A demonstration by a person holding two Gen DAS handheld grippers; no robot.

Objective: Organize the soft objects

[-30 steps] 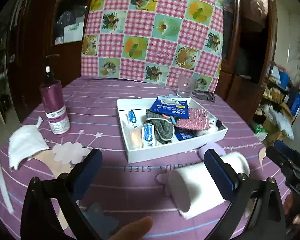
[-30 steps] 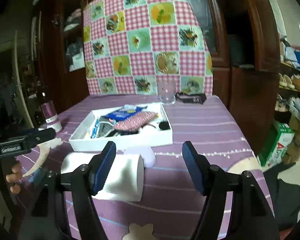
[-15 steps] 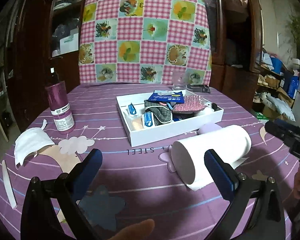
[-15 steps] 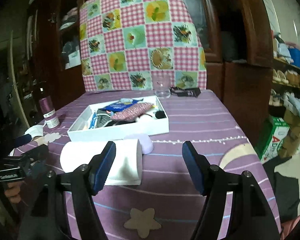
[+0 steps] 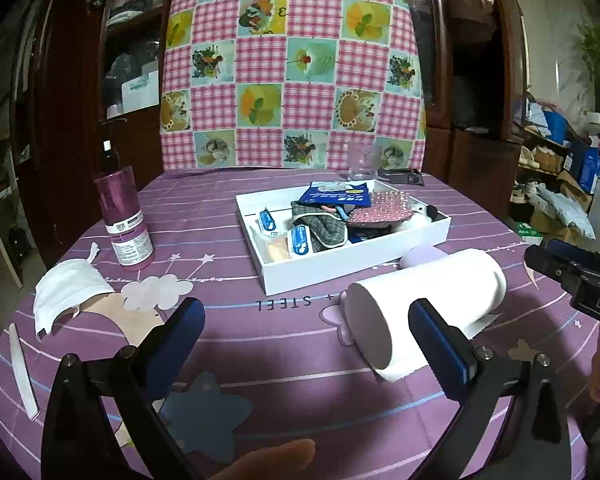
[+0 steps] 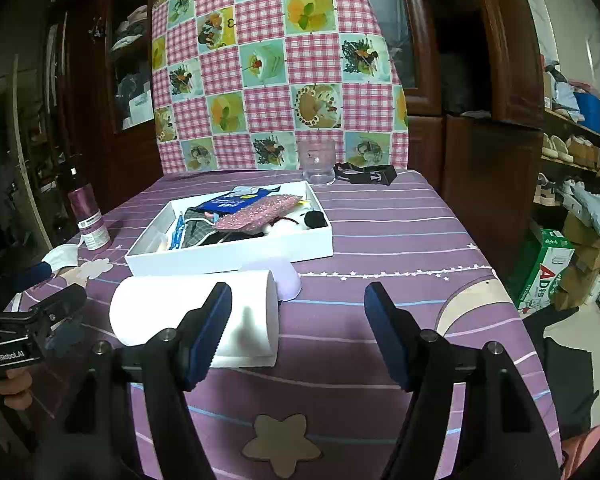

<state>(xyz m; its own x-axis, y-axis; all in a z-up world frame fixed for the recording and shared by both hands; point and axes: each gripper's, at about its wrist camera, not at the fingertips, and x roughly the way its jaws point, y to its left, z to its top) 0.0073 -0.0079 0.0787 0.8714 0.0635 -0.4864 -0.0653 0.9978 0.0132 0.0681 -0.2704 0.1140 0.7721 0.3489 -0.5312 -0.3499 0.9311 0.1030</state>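
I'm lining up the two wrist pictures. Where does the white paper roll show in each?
Left wrist: the paper roll lies on its side right of centre, just before the white tray, behind the right finger.
Right wrist: the roll lies left of centre, partly behind the left finger.
Shared landmark: the tray, just beyond the roll in both.

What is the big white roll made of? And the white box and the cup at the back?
The white roll looks like soft matte paper; a loose sheet trails flat from under it. The white tray seems stiff and smooth with crisp straight walls, maybe cardboard or plastic, which I cannot tell. The cup is see-through with a pinkish tint, so glass or clear plastic.
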